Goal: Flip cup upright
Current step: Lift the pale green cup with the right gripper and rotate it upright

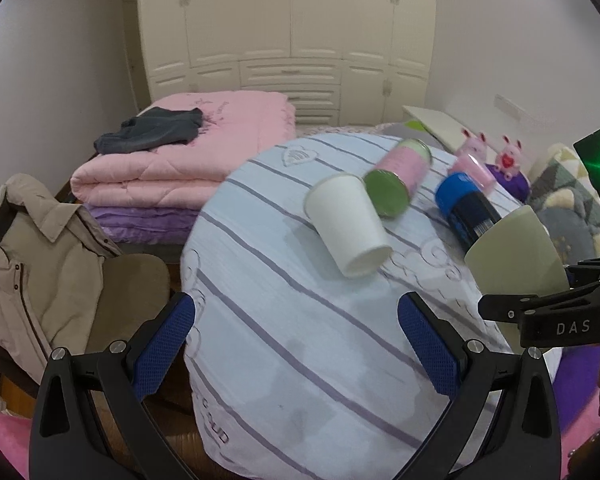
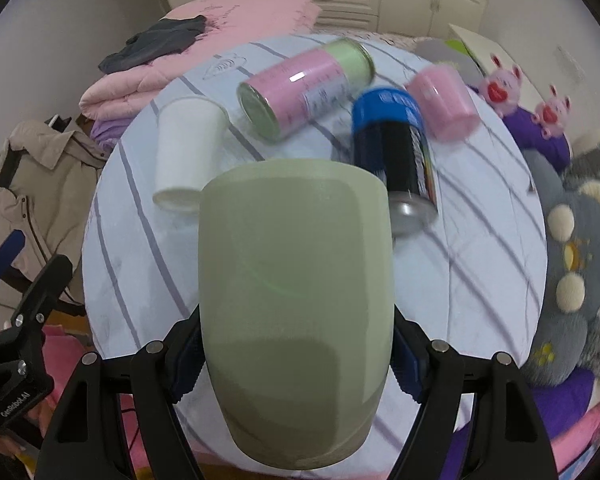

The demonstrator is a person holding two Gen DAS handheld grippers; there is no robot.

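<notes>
My right gripper (image 2: 296,356) is shut on a sage-green cup (image 2: 296,288) and holds it above the round striped table (image 2: 480,280); its flat end points away from the camera. The cup (image 1: 516,252) and right gripper (image 1: 540,312) also show at the right of the left wrist view. My left gripper (image 1: 296,344) is open and empty over the table's near edge (image 1: 300,380). A white paper cup (image 1: 348,224) lies on its side ahead of it, also in the right wrist view (image 2: 188,152).
A pink-and-green can (image 2: 304,92), a blue-and-black can (image 2: 396,152) and a pink cup (image 2: 444,104) lie on the table. Folded pink quilts (image 1: 180,160) sit behind, a beige jacket on a chair (image 1: 40,264) at left, plush toys (image 2: 572,260) at right.
</notes>
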